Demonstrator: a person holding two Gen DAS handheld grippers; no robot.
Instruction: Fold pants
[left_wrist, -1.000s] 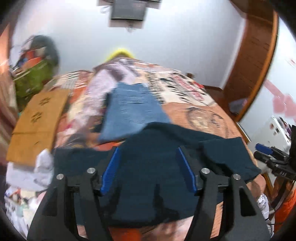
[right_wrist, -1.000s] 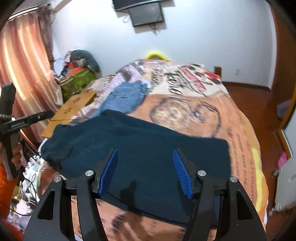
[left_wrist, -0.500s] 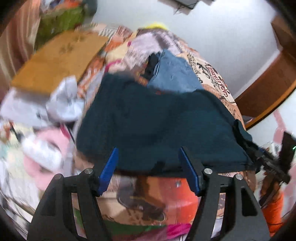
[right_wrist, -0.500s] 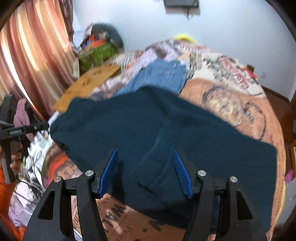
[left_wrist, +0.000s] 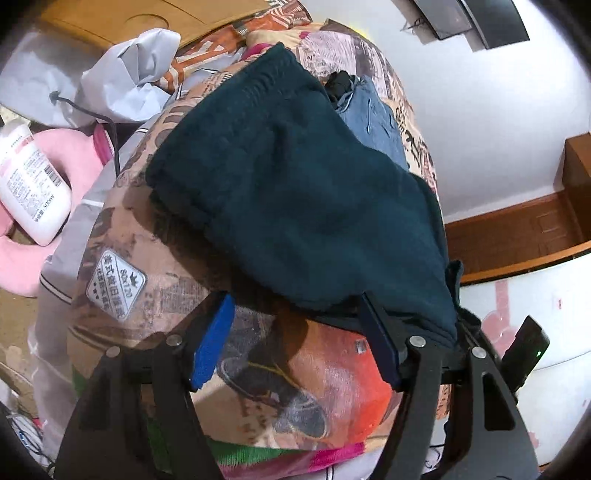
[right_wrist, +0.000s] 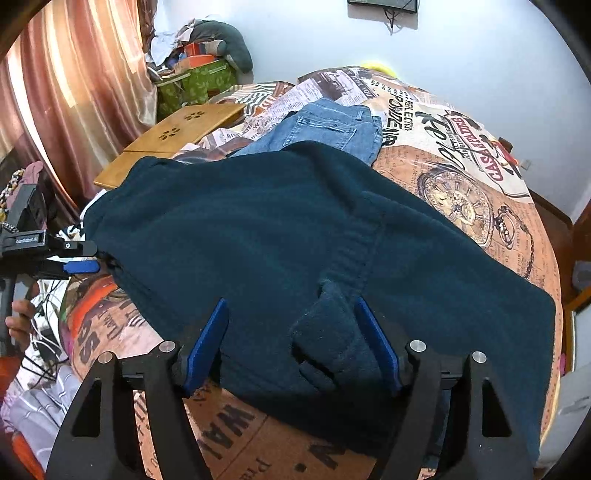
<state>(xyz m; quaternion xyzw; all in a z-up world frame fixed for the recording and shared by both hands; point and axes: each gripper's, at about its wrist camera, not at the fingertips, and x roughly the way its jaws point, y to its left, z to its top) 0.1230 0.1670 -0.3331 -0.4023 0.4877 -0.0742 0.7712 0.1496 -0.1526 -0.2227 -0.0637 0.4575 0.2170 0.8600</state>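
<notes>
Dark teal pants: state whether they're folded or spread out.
Spread out: the dark teal pants lie across the bed, one flap turned over near the front edge.

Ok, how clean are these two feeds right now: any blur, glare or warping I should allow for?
Left wrist view: sharp; dark pants lose fold detail in shadow, and the fisheye bulges the bedspread into a dome. Right wrist view: also sharp, with bright backlight through the curtain washing out its folds; the wall curves at the rim, and the pants read nearly flat.
</notes>
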